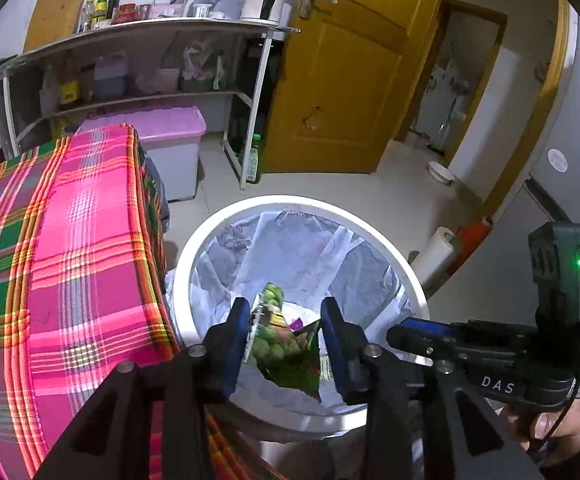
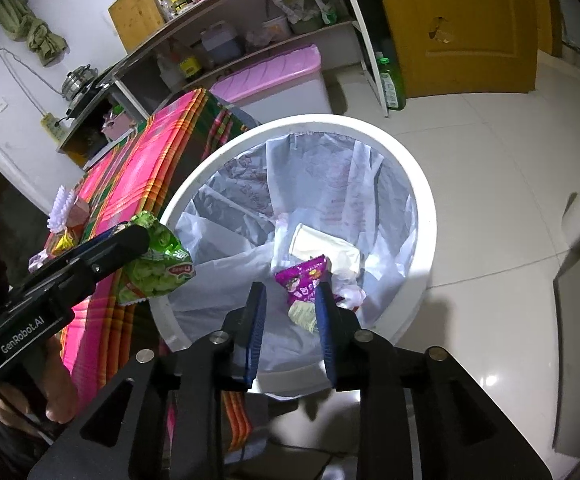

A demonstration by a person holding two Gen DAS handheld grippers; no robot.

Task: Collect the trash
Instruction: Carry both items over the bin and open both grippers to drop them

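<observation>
Both pairs of jaws stand parted over the white bin (image 2: 422, 216), the left gripper (image 1: 286, 336) with a green snack packet (image 1: 278, 344) loose between its pads, the right gripper (image 2: 290, 320) with a purple wrapper (image 2: 304, 280) between its own, beside the plaid-covered surface (image 1: 70, 240).

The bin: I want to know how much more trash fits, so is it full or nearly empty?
Nearly empty. The white bin shows bare liner down its walls, with only a pale wrapper lying near the bottom.
</observation>
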